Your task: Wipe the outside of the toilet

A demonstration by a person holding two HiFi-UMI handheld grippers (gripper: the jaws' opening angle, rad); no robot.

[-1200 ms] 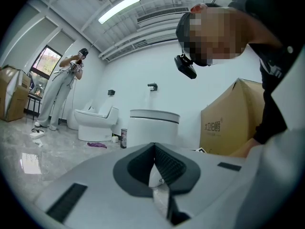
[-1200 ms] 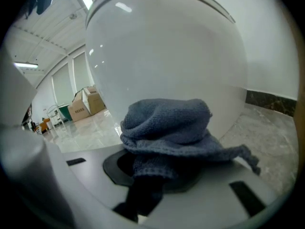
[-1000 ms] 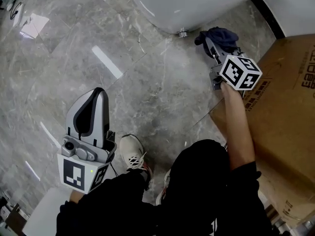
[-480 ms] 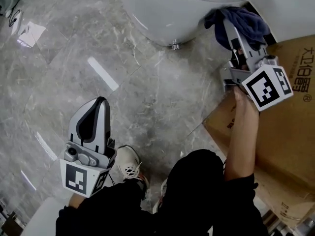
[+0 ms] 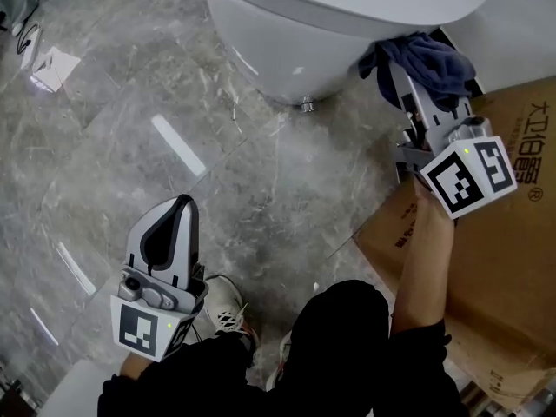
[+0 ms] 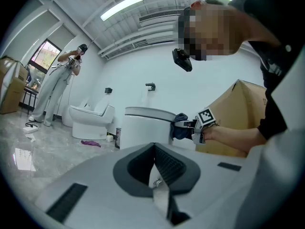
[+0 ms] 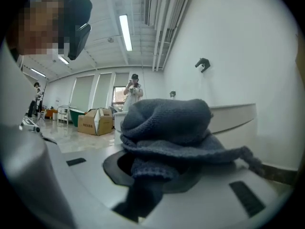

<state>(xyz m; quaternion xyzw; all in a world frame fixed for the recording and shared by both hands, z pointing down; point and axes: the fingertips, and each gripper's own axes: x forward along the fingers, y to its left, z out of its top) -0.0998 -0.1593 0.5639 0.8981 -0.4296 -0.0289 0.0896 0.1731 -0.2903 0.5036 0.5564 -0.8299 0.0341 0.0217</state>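
Observation:
The white toilet (image 5: 321, 24) fills the top of the head view; its bowl (image 6: 145, 128) also shows in the left gripper view. My right gripper (image 5: 401, 69) is shut on a dark blue cloth (image 5: 426, 59), which presses against the toilet's right side just under the rim. In the right gripper view the cloth (image 7: 167, 128) bunches over the jaws with the toilet's edge (image 7: 233, 116) right behind it. My left gripper (image 5: 169, 224) is shut with nothing in it and hangs low at the left above the floor, far from the toilet.
A large cardboard box (image 5: 495, 259) stands close on the right, beside my right arm. Grey marble floor (image 5: 130, 129) spreads to the left. My shoe (image 5: 228, 307) is under me. A second toilet (image 6: 90, 120) and another person (image 6: 62, 87) stand far off.
My right gripper has lifted the cloth from the floor beside the toilet's base up to its side under the rim. The left gripper has barely moved.

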